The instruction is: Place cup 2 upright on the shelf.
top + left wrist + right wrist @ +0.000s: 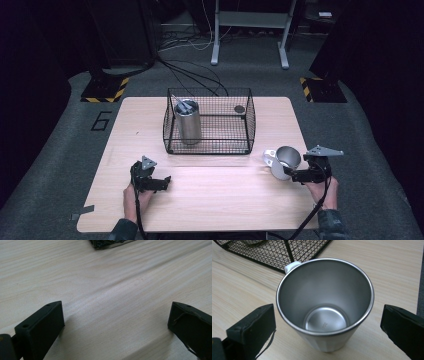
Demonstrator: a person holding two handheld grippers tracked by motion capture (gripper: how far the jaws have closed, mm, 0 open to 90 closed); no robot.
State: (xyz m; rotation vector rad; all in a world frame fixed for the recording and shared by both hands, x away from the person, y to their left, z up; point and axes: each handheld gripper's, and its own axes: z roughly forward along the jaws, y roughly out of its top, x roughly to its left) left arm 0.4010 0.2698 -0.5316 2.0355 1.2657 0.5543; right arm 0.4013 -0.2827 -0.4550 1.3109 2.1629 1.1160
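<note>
High view: a light wood desk (210, 195) with a black wire basket (209, 121) near the back middle. Inside the basket, at its left end, a tall shiny metal cup (188, 121) stands up w/ something grey poking out of its top. A small dark round thing (239, 108) lies at the basket's back right corner; too small to tell what it is. The steel mug (283, 161) is on the desk just off the basket's front right corner, tipped so its mouth faces the right claw (296, 175). Its white handle (269, 156) sticks out on the left side. The right claw is right at the mug, held by a hand at the desk's front right. The left claw (162, 181) is at the front left of the desk, well apart from the mug, w/ bare wood in front of it.

Left gripper view: the left claw (116, 322) is spread wide, nothing in it. Just bare desk between the jaws. A bit of the basket shows at the top edge.

Right gripper view: the right claw (328, 327) is spread wide too. The mug's open mouth sits between the two jaws, but the jaws aren't touching it. You can see down to its shiny bottom. The white handle is on the far side, toward the basket.
</note>
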